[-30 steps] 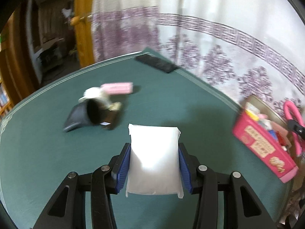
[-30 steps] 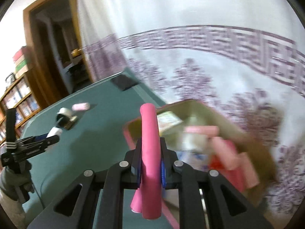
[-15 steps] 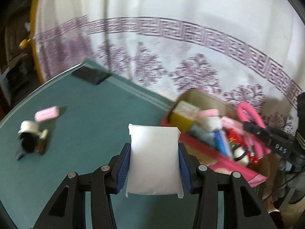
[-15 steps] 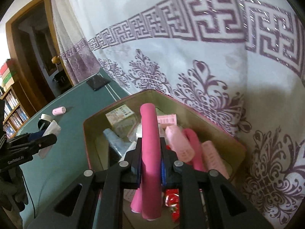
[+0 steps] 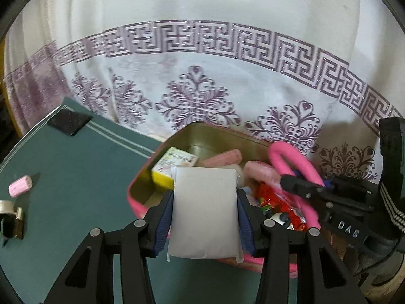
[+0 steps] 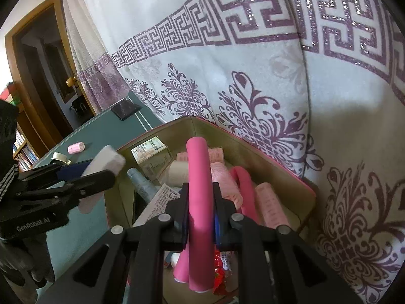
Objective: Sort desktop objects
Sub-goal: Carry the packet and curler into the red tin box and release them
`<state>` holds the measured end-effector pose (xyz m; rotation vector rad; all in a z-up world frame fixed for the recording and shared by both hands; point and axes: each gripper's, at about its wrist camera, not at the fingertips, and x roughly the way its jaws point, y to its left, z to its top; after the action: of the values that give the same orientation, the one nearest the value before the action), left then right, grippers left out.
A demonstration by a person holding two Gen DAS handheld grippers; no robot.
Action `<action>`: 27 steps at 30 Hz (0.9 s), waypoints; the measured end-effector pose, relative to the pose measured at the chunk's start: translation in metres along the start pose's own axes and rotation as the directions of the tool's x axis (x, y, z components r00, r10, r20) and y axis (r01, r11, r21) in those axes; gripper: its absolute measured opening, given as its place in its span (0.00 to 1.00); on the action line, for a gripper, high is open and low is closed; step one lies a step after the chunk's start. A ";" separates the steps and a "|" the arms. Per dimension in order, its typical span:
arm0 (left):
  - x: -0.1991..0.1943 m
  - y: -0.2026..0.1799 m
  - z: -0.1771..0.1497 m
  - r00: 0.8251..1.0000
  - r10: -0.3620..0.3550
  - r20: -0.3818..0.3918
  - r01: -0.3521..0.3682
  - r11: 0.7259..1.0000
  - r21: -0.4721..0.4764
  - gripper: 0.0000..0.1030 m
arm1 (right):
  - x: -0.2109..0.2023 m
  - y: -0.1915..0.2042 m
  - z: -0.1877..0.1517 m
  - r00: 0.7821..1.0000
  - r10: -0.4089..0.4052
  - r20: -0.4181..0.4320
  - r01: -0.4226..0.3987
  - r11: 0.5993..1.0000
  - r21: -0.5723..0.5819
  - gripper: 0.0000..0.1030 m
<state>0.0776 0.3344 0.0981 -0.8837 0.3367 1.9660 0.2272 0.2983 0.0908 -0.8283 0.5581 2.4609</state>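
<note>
Jaws around white packet (image 5: 205, 210), pink roller (image 6: 198, 192)

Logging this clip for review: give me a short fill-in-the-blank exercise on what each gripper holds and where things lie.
1. The left gripper is shut on a flat ___ packet.
2. The right gripper is shut on a bent ___ foam roller.
3. Both are held over the open pink-walled ___.
4. One small pink curler lies on the ___ tabletop.

Missing words: white; pink; box; green
</note>
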 end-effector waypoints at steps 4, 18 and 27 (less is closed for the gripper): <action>0.005 -0.003 0.002 1.000 -0.028 0.005 0.028 1.000 -0.011 0.64 | 0.000 0.001 0.001 1.000 0.006 -0.003 -0.006 1.000 0.007 0.17; -0.013 0.031 -0.001 0.999 0.018 0.051 -0.013 0.995 -0.103 0.81 | -0.007 0.004 0.001 1.000 0.006 0.013 -0.006 1.000 0.023 0.41; -0.019 0.052 -0.012 0.998 0.064 0.027 -0.059 0.987 -0.149 0.81 | -0.007 0.020 0.002 0.999 0.033 0.014 -0.033 0.999 0.008 0.41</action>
<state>0.0459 0.2880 0.0971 -0.9453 0.2042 2.0806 0.2203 0.2809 0.1010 -0.8048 0.5813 2.4905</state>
